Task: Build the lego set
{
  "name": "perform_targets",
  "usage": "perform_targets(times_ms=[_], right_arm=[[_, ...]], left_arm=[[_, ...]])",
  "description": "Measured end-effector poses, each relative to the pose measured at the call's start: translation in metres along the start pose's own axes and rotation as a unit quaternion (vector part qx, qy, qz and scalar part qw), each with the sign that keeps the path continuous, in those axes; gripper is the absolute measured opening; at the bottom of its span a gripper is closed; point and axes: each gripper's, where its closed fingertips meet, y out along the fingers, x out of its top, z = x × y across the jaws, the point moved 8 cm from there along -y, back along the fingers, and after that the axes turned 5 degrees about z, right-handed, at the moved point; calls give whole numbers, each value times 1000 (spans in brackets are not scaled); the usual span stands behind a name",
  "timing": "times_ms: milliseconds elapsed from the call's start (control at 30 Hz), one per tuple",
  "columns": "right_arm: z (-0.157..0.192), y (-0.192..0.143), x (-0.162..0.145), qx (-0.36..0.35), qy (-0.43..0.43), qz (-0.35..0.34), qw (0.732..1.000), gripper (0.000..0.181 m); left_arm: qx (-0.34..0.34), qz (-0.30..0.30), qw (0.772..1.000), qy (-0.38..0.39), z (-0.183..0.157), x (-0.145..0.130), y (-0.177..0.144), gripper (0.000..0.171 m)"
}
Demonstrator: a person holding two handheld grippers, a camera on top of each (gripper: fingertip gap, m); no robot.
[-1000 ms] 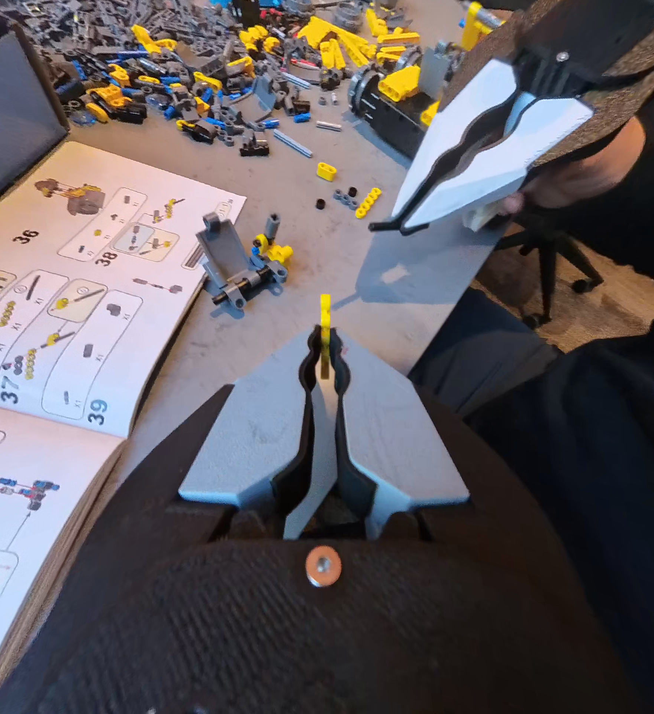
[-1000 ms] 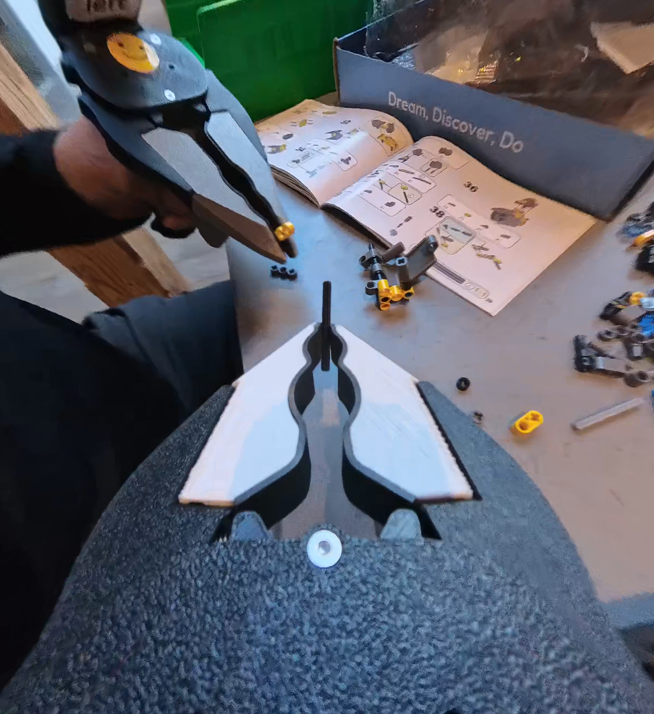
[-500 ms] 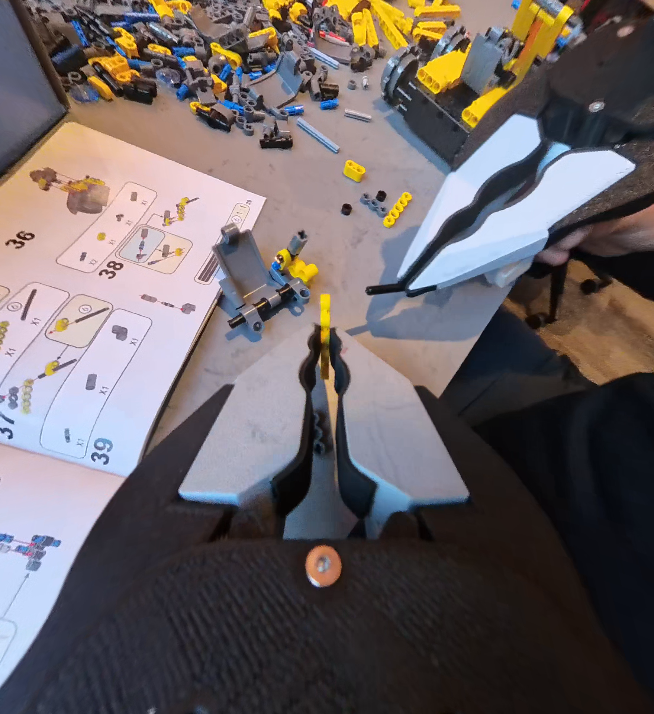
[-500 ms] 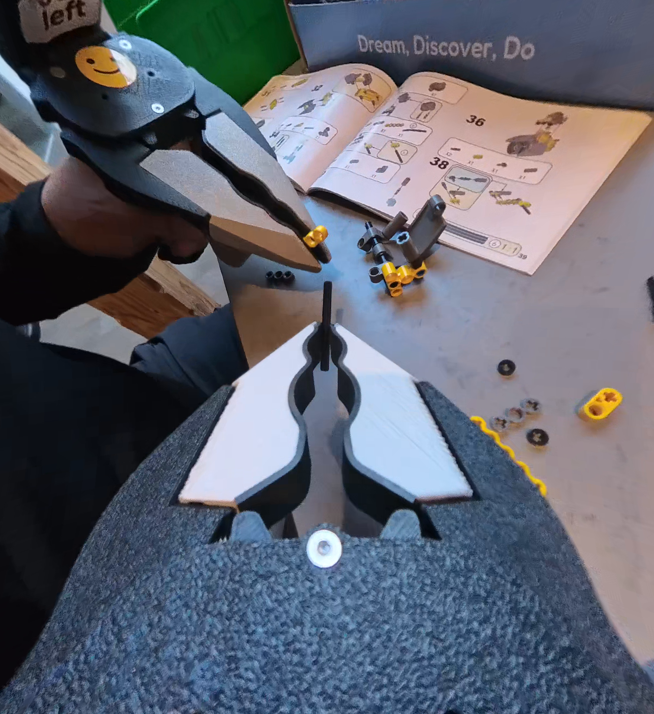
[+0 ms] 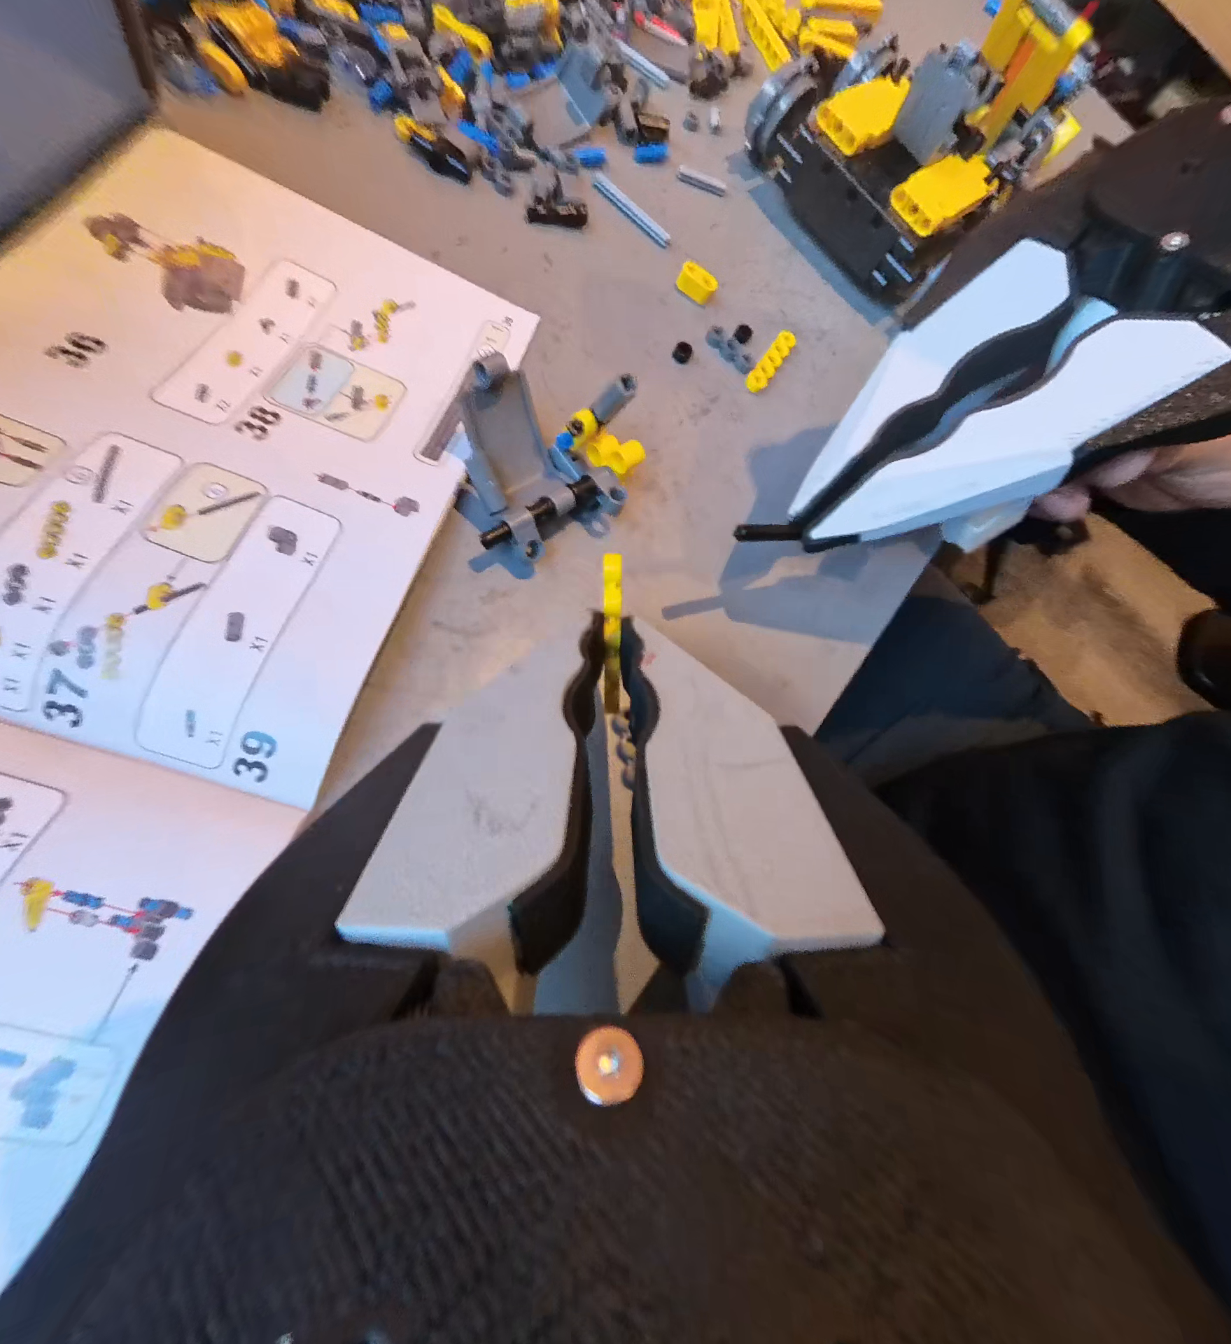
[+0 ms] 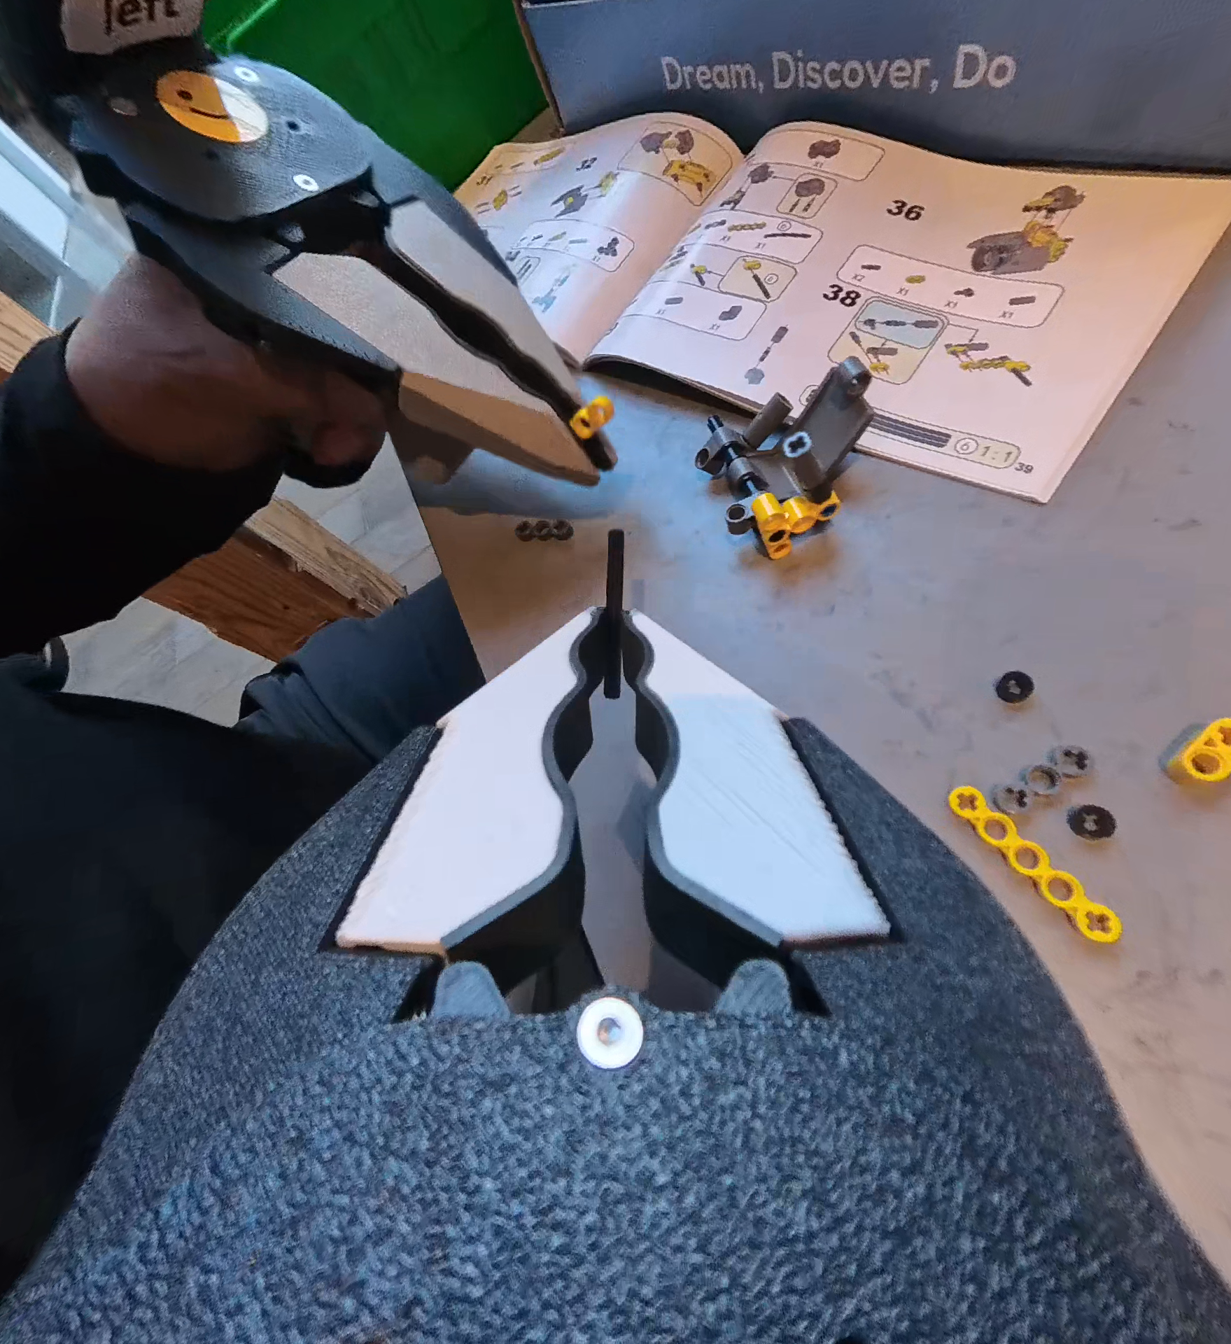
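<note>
My left gripper (image 5: 611, 624) is shut on a small yellow piece (image 5: 611, 582) that sticks out past its tips; it also shows in the right wrist view (image 6: 592, 420). My right gripper (image 6: 612, 618) is shut on a thin black axle (image 6: 614, 574), which points forward; in the left wrist view the right gripper (image 5: 805, 534) is at right with the axle (image 5: 761, 532) pointing left. Both are held above the grey table near its front edge. A small grey and yellow assembly (image 5: 536, 473) lies on the table just beyond both grippers, also seen in the right wrist view (image 6: 787, 465).
An open instruction booklet (image 5: 161, 451) lies at left. A heap of loose yellow, blue and grey parts (image 5: 488, 80) and a partly built yellow and black model (image 5: 910, 138) stand at the back. A yellow beam (image 6: 1034, 865), bushes and a yellow connector (image 6: 1212, 749) lie at right. Some 6 cm of space lies between my two pairs of fingers. The yellow connector (image 6: 1212, 749) lies around 12 cm away from my right fingertips. It turns up in the left wrist view (image 5: 700, 276) as well.
Both grippers have moved forward over the table and closer together, each keeping its piece. The right gripper's axle now points toward the left gripper's yellow piece.
</note>
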Motion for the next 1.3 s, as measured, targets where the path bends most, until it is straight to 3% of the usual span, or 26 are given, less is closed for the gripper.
perform_targets(times_ms=[167,467,667,933,1133,1300], right_arm=[[1,2,2,-5,8,5,1000,2],[-4,-9,-15,-31,17,38,999,3],[-6,-16,-22,-50,10,36,998,3],[-12,-24,-23,-44,13,3,999,3],[-17,-21,-19,-48,7,7,999,3],[-21,-26,-21,-59,-8,16,998,3]], left_arm=[[-44,45,998,-13,-8,-2,10,2],[-44,111,992,37,-21,8,34,6],[0,136,987,85,-25,7,24,28],[93,64,988,105,-11,-10,-35,28],[73,2,996,57,5,-30,-50,30],[63,7,995,71,9,-38,-46,30]])
